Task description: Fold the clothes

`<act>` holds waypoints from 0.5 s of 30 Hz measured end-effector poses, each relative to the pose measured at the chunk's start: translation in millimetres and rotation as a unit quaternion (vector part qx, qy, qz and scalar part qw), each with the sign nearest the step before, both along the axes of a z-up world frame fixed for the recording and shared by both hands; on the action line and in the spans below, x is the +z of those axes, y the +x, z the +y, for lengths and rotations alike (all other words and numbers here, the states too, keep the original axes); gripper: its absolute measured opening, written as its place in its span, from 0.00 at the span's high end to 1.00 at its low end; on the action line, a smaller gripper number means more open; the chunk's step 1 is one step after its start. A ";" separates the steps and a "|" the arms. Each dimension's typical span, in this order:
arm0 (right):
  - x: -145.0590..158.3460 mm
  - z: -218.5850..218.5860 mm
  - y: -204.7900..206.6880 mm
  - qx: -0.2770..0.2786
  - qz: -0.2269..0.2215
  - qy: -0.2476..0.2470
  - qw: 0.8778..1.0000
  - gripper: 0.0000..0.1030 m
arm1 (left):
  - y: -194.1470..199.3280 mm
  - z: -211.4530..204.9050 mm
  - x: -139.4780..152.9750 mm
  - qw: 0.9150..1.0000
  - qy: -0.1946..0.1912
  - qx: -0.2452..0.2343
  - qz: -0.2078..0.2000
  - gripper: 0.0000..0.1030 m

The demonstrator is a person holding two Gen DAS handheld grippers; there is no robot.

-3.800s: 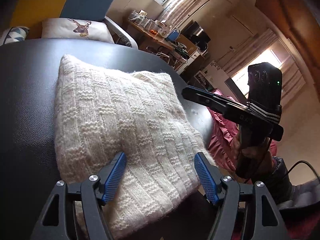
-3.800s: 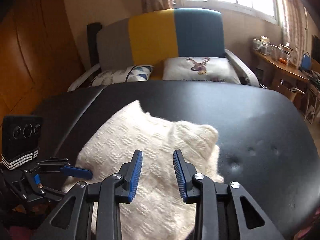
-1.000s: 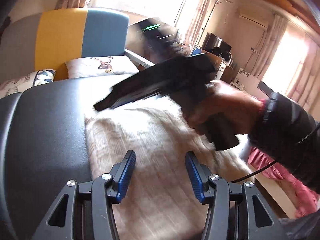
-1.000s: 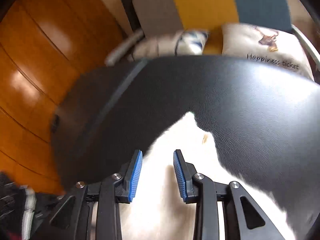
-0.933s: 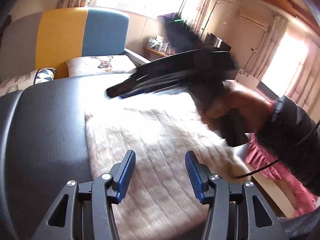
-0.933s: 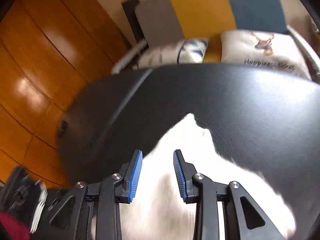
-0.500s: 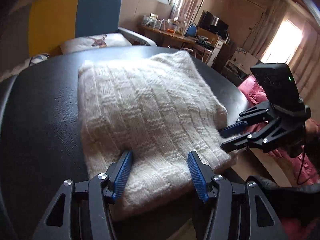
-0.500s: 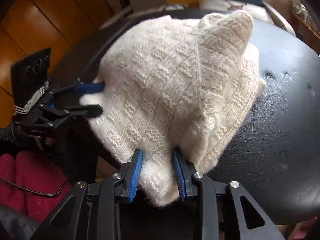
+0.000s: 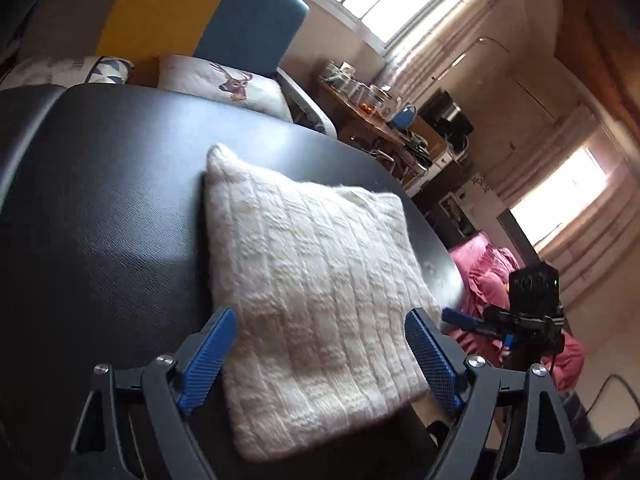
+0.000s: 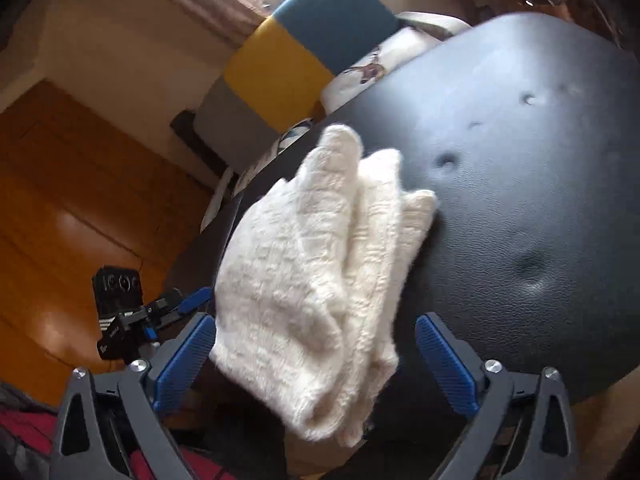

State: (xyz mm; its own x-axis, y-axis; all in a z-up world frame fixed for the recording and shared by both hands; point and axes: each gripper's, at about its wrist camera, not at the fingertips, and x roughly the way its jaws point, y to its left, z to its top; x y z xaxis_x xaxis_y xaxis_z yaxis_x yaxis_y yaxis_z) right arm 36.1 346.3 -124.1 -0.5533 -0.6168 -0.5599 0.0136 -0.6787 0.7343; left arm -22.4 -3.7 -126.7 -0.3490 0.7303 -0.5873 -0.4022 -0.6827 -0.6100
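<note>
A cream knitted sweater (image 9: 312, 280) lies folded into a thick rectangle on the black padded table (image 9: 100, 200). My left gripper (image 9: 320, 354) is open wide at the sweater's near edge, its blue pads on either side of it without pinching. In the right wrist view the sweater (image 10: 312, 260) shows stacked layers, and its near end hangs a little over the table (image 10: 520, 180) edge. My right gripper (image 10: 316, 362) is open wide around that end, gripping nothing. Each gripper shows small in the other's view: the right gripper (image 9: 460, 318) and the left gripper (image 10: 188, 304).
A sofa (image 9: 240, 32) with a yellow and blue back stands behind the table, with a deer cushion (image 9: 228, 84) on it. A cluttered side table (image 9: 368, 104) is at the back right. Pink cloth (image 9: 488, 272) lies past the table's right edge. Wooden panelling (image 10: 60, 200) is on the left.
Both grippers have opened wider and pulled back a little. The right gripper, narrow around the sweater's edge half a second ago, now stands wide. The sweater lies still.
</note>
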 end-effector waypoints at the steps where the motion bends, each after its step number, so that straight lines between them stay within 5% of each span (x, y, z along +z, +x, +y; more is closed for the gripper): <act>1: -7.0 5.3 -5.6 -0.006 -0.023 -0.011 1.000 0.00 | -10.6 -2.4 -2.3 1.000 0.003 0.006 -0.014 0.15; 4: -22.2 9.2 -23.4 -0.003 -0.066 -0.031 0.997 0.00 | -32.9 -2.5 -10.8 0.999 0.009 0.013 -0.041 0.14; 10: -30.4 -9.6 -72.3 0.027 -0.079 -0.060 0.995 0.00 | -64.8 22.3 -29.4 0.998 -0.017 -0.026 -0.052 0.12; 15: -39.2 -35.0 -98.3 0.027 -0.090 -0.062 0.994 0.00 | -87.2 43.3 -52.3 0.993 -0.014 -0.066 -0.099 0.06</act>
State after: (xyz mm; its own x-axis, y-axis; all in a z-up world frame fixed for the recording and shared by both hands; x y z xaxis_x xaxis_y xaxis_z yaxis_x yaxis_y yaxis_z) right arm -62.2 311.3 -163.3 -0.4150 -0.7139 -0.5640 -0.0907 -0.5843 0.8064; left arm -109.6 39.6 -179.1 -0.1269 0.7444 -0.6555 -0.3631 -0.6499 -0.6677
